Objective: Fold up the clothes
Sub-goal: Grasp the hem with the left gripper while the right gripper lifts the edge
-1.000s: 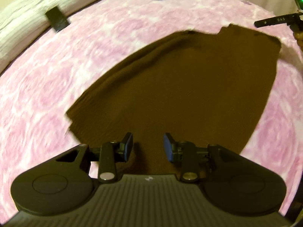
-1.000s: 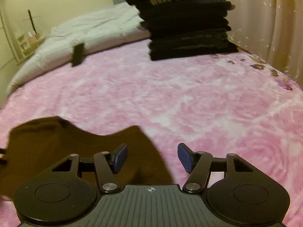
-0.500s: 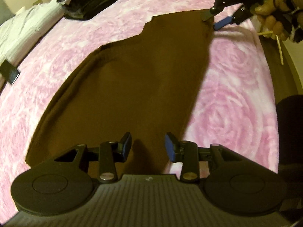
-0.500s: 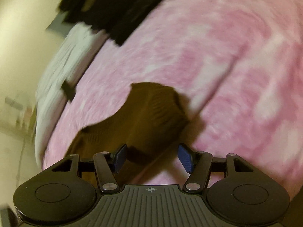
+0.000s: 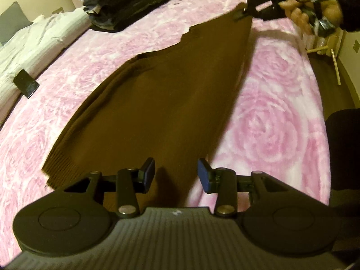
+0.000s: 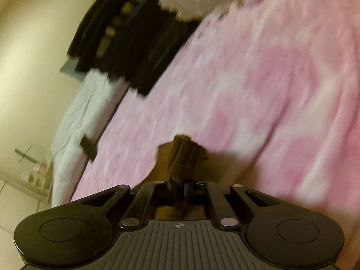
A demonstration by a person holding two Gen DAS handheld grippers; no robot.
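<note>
A brown knit sweater (image 5: 166, 103) lies spread on the pink rose blanket (image 5: 270, 117). My left gripper (image 5: 176, 175) is open, with its blue-padded fingers hovering over the sweater's near hem corner. My right gripper (image 5: 244, 14) shows at the top right of the left wrist view, pinching the sweater's far corner. In the right wrist view my right gripper (image 6: 181, 190) is shut on a bunched fold of the brown sweater (image 6: 183, 157), which sticks up between the jaws.
A stack of folded dark clothes (image 5: 126, 2) stands at the far end of the bed, also in the right wrist view (image 6: 126, 45). A white duvet (image 5: 33, 42) with a black phone (image 5: 25, 85) lies at left. The bed edge (image 5: 319, 72) runs down the right.
My right gripper has closed on the sweater's far corner, having been open half a second ago. The left view has swung a little; the left gripper stays open over the hem.
</note>
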